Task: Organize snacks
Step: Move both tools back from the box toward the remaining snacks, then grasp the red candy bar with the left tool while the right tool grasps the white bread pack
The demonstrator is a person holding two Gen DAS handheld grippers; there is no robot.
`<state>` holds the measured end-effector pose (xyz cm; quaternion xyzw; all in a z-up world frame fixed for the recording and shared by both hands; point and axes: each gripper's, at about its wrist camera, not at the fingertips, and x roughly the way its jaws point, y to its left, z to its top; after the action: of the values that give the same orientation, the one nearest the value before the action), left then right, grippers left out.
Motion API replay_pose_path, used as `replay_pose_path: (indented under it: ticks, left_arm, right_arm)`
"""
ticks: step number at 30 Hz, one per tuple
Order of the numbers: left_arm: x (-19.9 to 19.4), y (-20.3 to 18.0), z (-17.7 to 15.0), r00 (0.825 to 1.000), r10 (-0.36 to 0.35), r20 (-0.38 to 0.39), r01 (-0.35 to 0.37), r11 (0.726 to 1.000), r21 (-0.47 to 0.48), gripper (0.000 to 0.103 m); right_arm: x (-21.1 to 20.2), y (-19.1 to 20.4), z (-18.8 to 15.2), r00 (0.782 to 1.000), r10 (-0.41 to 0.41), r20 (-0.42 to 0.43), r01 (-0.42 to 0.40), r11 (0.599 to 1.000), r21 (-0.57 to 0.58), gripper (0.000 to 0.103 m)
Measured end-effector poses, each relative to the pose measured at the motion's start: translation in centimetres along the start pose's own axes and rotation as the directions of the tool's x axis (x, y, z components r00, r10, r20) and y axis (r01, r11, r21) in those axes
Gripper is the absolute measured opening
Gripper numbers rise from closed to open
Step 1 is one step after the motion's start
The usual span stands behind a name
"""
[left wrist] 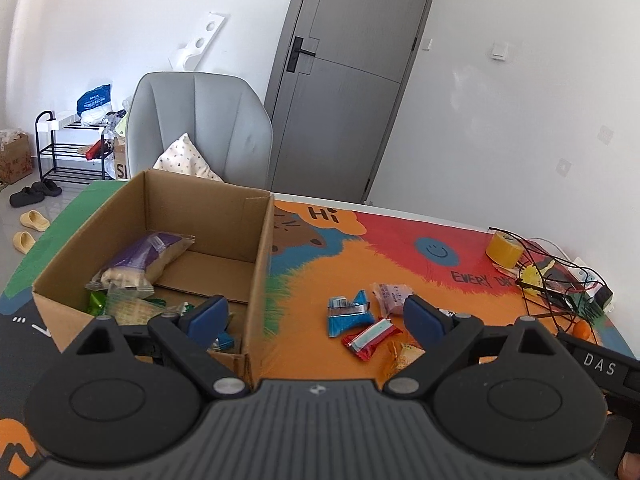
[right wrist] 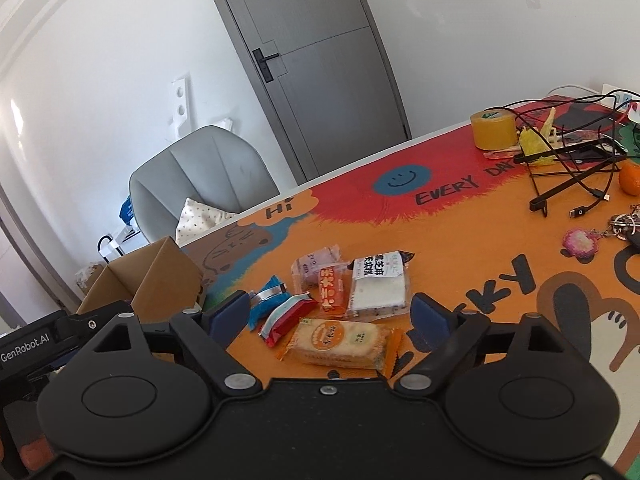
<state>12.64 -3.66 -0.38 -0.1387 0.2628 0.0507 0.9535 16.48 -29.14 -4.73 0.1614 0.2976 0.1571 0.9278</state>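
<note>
We see a brown box (left wrist: 256, 248), a blue packet (right wrist: 267, 307), a red packet (right wrist: 285, 320), an orange cracker pack (right wrist: 340, 340) and yellow tape (right wrist: 494, 130).

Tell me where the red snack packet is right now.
In the right wrist view the red snack packet lies on the table mat, between the blue packet and the orange cracker pack, outside the cardboard box.
</note>
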Motion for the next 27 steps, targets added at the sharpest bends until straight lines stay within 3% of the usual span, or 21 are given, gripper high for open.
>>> replay_pose_path:
  ticks: [12, 23, 27]
  left_arm:
    - [3.8, -3.3, -0.5, 0.997, -0.062, -0.047, 0.064, 0.997, 0.045, 0.091]
    - [8.7, -4.4, -0.9, 0.988, -0.071, -0.136, 0.076, 0.997, 0.032, 0.061]
    - [10.1, -4.7, -1.1, 0.984, -0.077, -0.161, 0.083, 0.996, 0.033, 0.057]
  right_arm:
    - [2.0, -3.3, 0.7, 1.000, -0.021, -0.018, 0.022, 0.999, 0.047, 0.075]
    - [6.1, -4.6, 0.9, 0.996, -0.020, -0.084, 0.025, 0.998, 0.060, 0.069]
    - [7.4, -4.7, 1.1, 0.994, -0.025, -0.103, 0.031, 0.998, 0.062, 0.069]
